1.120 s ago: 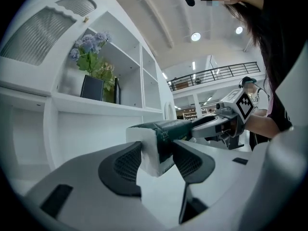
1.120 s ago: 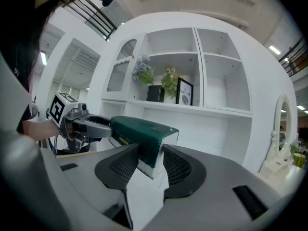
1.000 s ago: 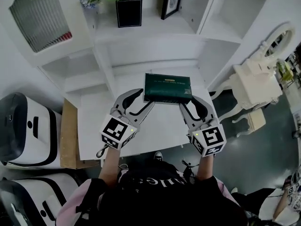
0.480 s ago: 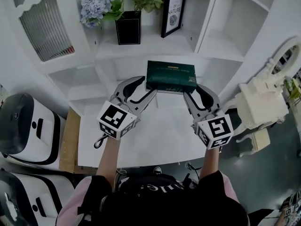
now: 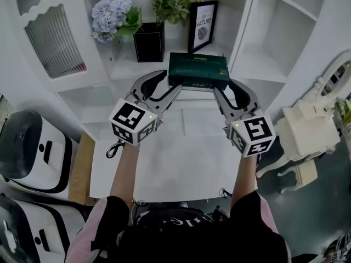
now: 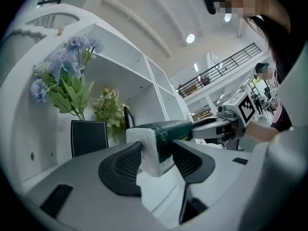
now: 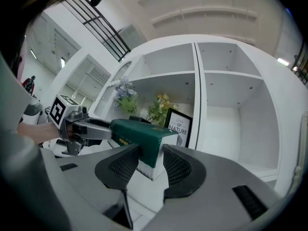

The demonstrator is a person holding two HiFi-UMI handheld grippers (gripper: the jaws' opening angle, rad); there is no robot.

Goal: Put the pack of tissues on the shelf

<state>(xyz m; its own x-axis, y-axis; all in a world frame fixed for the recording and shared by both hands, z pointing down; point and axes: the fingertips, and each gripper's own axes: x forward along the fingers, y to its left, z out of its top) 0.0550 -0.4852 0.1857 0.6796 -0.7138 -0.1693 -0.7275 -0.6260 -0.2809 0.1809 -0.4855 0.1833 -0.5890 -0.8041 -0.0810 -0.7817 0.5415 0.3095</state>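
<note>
The pack of tissues (image 5: 198,70) is dark green with white ends and hangs level between both grippers. My left gripper (image 5: 167,89) is shut on its left end and my right gripper (image 5: 222,92) on its right end. It is held in the air at the front edge of the white shelf (image 5: 122,64), just in front of the picture frame. In the left gripper view the pack (image 6: 168,129) sits between the jaws of my left gripper (image 6: 156,160). The right gripper view shows the other end of the pack (image 7: 139,131) pinched by my right gripper (image 7: 150,165).
On the shelf stand a black vase (image 5: 149,41) with blue flowers (image 5: 109,12), a green plant (image 5: 175,1) and a picture frame (image 5: 202,26). Bare shelf compartments (image 5: 274,32) lie to the right. A white table (image 5: 181,152) is below, an ornate white chair (image 5: 307,136) at right, white machines (image 5: 27,152) at left.
Both grippers have carried the pack up and away from me, from over the table to the height of the shelf with the vase. Both grips are unchanged.
</note>
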